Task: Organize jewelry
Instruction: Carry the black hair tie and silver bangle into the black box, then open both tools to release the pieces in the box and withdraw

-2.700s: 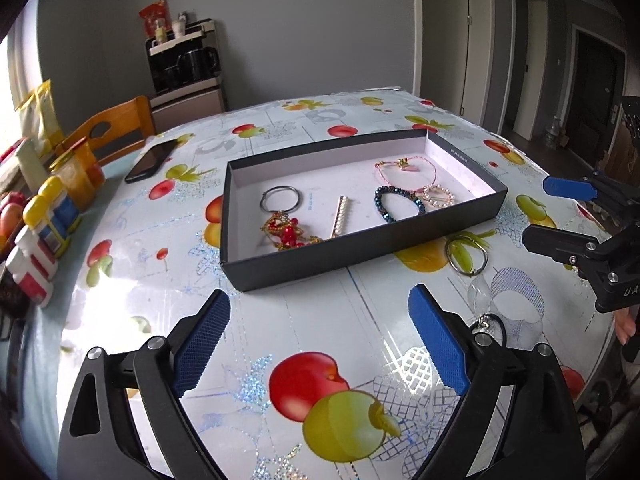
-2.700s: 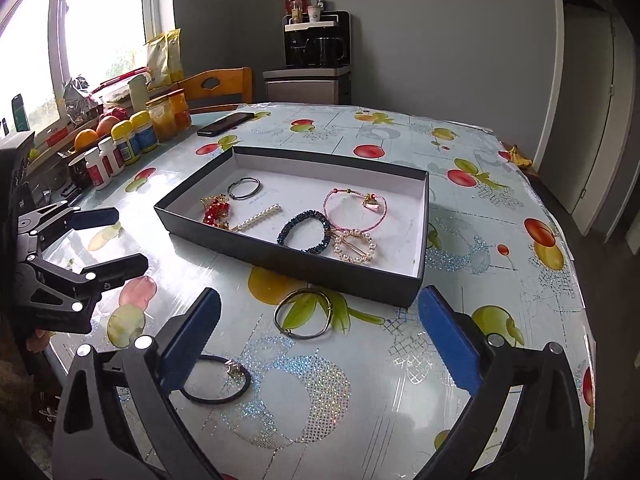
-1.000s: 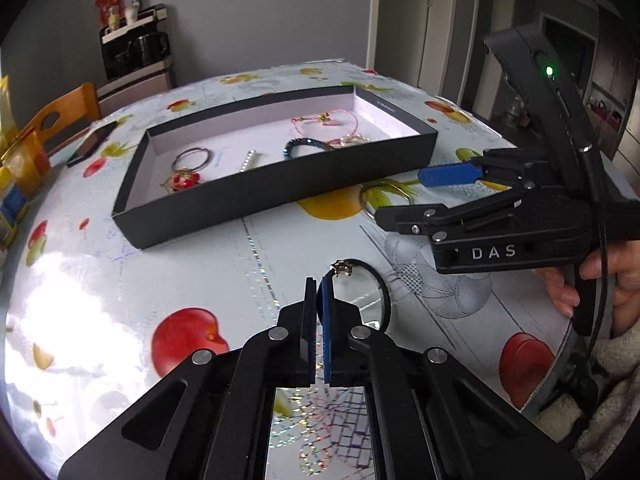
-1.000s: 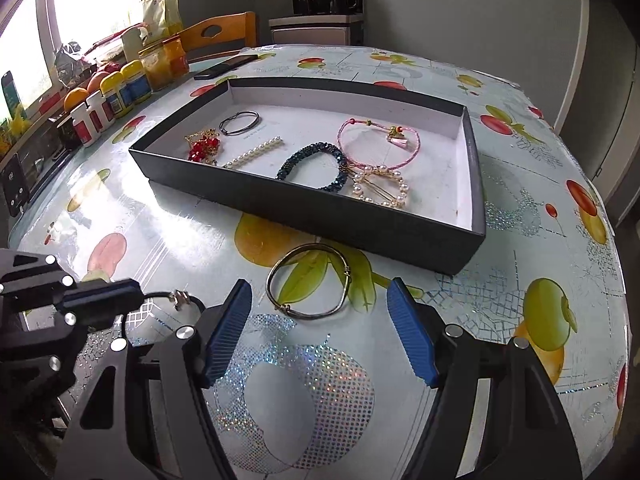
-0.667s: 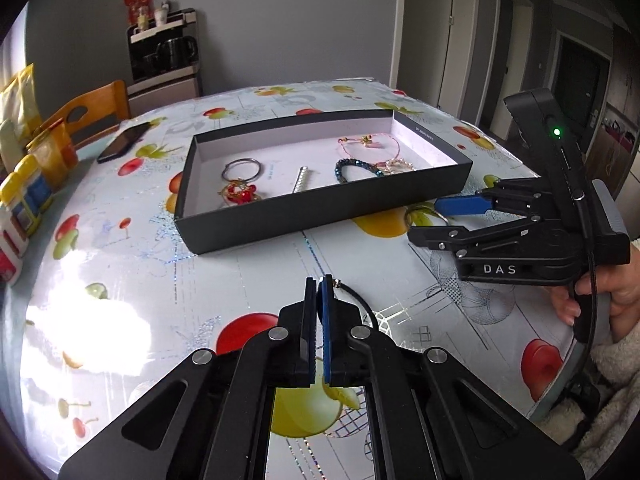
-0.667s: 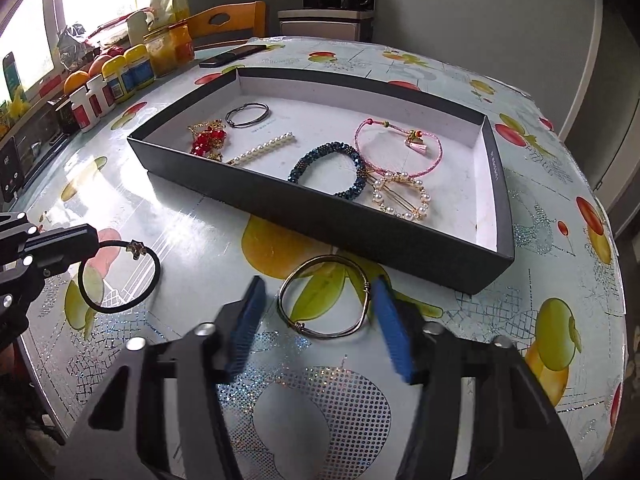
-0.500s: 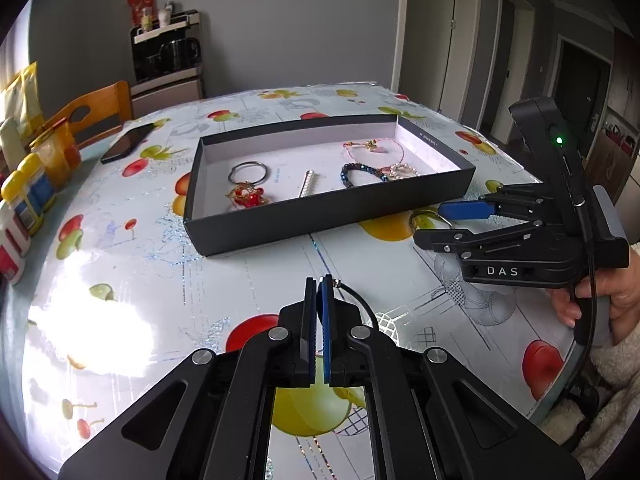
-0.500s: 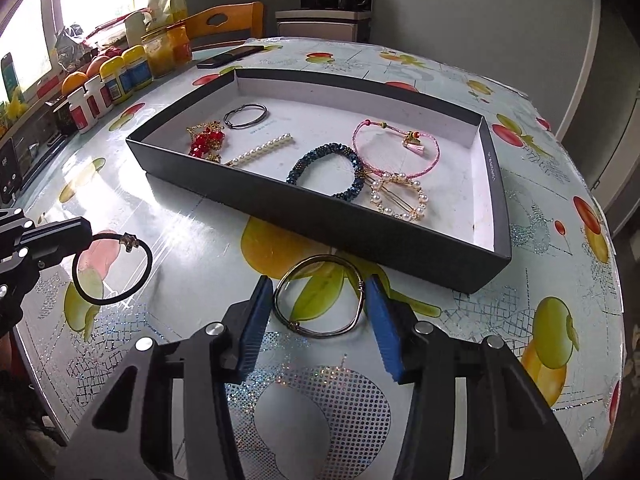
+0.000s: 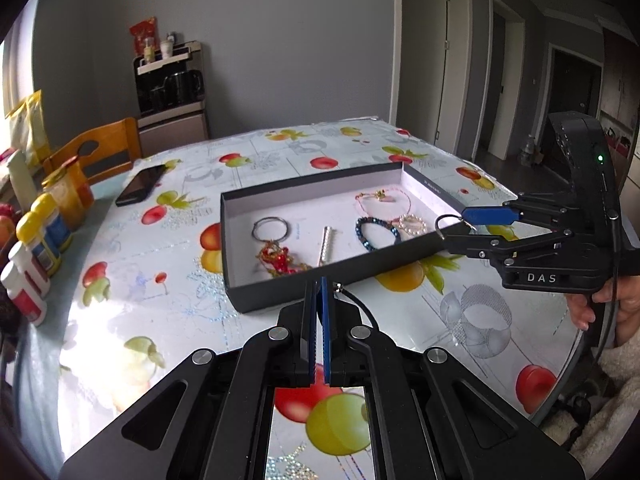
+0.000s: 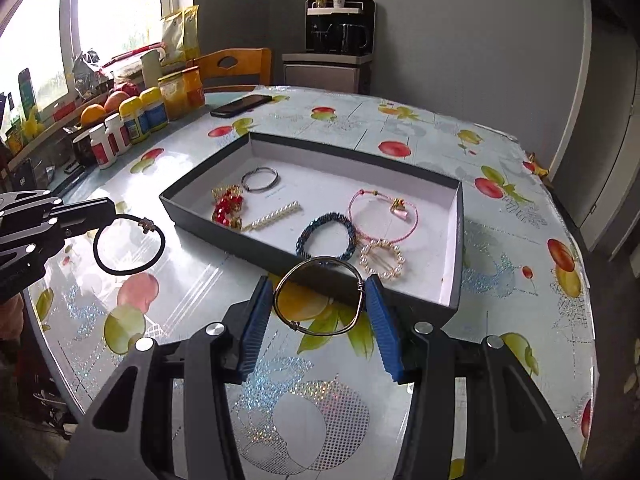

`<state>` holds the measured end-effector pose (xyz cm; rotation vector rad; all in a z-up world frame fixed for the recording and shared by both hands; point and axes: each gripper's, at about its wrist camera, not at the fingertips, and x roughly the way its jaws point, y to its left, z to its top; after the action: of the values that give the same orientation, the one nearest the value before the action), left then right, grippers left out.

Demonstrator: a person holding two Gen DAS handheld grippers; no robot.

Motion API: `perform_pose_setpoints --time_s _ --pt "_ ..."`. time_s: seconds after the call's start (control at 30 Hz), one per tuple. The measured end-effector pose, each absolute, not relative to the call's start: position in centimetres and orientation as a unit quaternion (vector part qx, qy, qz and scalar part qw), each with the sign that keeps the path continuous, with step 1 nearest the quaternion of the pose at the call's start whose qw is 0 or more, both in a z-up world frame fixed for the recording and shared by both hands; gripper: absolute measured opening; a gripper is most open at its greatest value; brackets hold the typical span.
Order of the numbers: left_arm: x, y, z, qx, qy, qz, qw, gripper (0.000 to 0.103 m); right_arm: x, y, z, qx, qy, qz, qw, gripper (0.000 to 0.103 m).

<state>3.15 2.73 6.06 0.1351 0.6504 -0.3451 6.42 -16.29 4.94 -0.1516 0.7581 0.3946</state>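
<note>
A black box lid tray (image 9: 320,288) (image 10: 456,240) sits on the fruit-print table and holds a key ring (image 10: 259,179), a red charm (image 10: 228,206), a pearl clip (image 10: 276,214), a blue bead bracelet (image 10: 326,236), a pink cord bracelet (image 10: 384,212) and a pearl ring clip (image 10: 382,258). My left gripper (image 9: 319,292) (image 10: 108,210) is shut on a black hair tie (image 10: 129,244), held above the table left of the tray. My right gripper (image 10: 320,308) (image 9: 460,226) is shut on a metal bangle (image 10: 320,296), lifted near the tray's front wall.
A black phone (image 10: 241,105) lies behind the tray. Bottles and jars (image 10: 136,120) line the left table edge by a wooden chair (image 10: 234,68). A cabinet with kettles (image 10: 336,56) stands by the grey wall. The table's front edge is close to both grippers.
My right gripper closed on the bangle and lifted it off the table toward the tray. My left gripper, holding the hair tie, rose and moved nearer the tray.
</note>
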Motion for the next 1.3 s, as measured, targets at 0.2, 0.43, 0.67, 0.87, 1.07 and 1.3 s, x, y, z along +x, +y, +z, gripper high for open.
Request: perform_pose_setpoints --time_s 0.2,0.43,0.67,0.87,1.07,1.3 --pt "7.1 3.1 7.5 0.058 0.314 -0.175 0.931 0.002 9.3 -16.0 7.1 -0.05 0.354 0.192 0.914 0.048" --pt "12.4 2.3 7.6 0.065 0.319 -0.17 0.93 0.002 12.7 -14.5 7.7 -0.047 0.341 0.182 0.921 0.048" --pt "16.3 1.1 5.6 0.06 0.34 -0.176 0.922 0.002 16.2 -13.7 6.6 -0.034 0.347 0.168 0.922 0.048" --pt "17.8 0.4 2.0 0.066 0.378 -0.179 0.906 0.002 19.2 -12.7 4.6 -0.026 0.381 0.171 0.908 0.048" --pt "18.4 0.7 0.5 0.072 0.398 -0.176 0.897 0.002 21.3 -11.0 2.0 -0.039 0.424 0.166 0.89 0.048" --pt "18.6 0.9 -0.1 0.076 0.405 -0.17 0.895 0.003 22.1 -10.0 0.4 -0.057 0.452 0.157 0.876 0.048"
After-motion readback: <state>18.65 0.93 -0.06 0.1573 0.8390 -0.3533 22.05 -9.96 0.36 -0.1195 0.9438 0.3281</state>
